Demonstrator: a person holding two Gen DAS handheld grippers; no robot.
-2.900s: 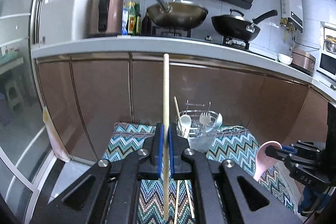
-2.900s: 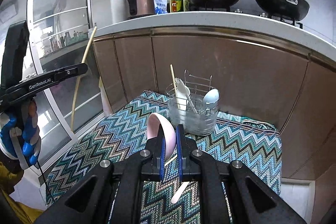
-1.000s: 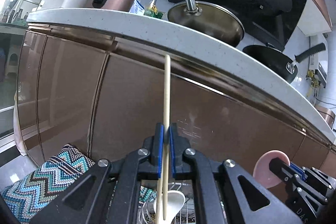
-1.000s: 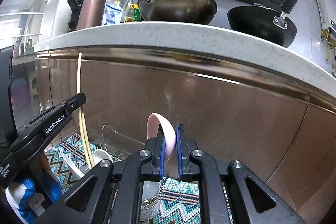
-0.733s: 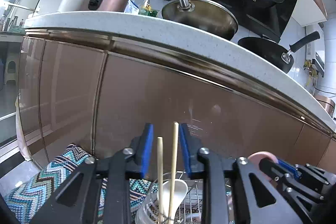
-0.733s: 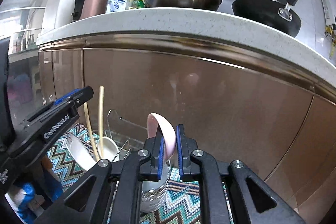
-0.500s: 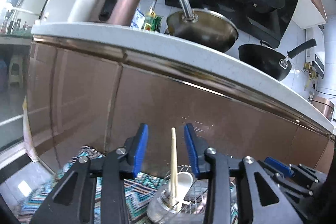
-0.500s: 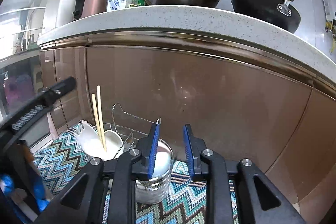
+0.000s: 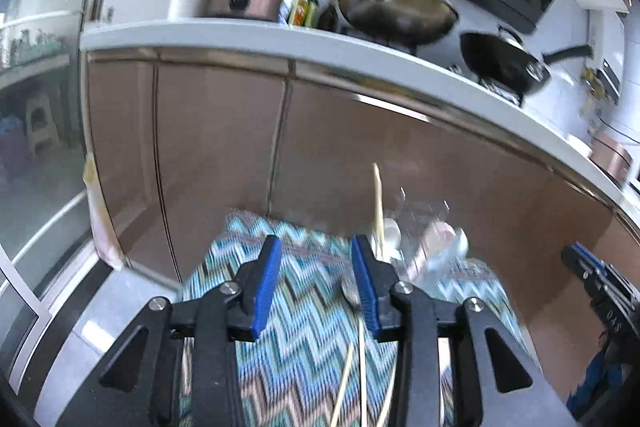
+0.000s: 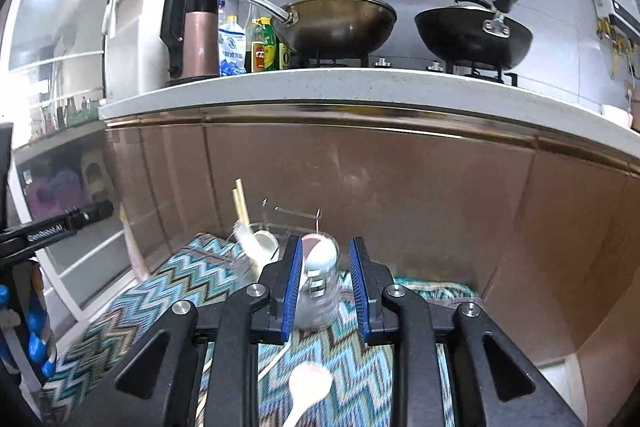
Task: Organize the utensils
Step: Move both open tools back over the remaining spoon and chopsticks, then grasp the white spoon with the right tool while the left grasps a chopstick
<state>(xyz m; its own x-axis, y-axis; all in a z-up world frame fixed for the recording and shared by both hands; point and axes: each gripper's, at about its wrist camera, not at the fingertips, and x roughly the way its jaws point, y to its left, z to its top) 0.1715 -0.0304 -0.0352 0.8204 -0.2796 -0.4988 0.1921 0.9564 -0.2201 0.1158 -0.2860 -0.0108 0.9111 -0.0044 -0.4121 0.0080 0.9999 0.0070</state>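
A wire utensil holder [image 9: 424,251] [image 10: 304,267] stands on the zigzag mat against the cabinet. Wooden chopsticks [image 9: 377,203] [image 10: 241,207] stand in its left cup with a white spoon [image 10: 264,241]. A pink spoon [image 9: 434,231] [image 10: 310,241] and a white spoon [image 10: 322,253] stand in its right cup. My left gripper [image 9: 316,283] is open and empty, back from the holder. My right gripper [image 10: 325,287] is open and empty, just in front of the holder. Loose chopsticks [image 9: 360,379] and a white spoon [image 10: 308,387] lie on the mat.
The zigzag mat [image 9: 304,347] [image 10: 172,291] covers a low surface before brown cabinet doors [image 10: 360,187]. A white counter [image 10: 360,87] above carries two woks, bottles and a flask. A glass door [image 9: 40,187] is at the left.
My left gripper let its chopstick go into the holder and my right gripper let the pink spoon go into it. Both opened and pulled back from the holder.
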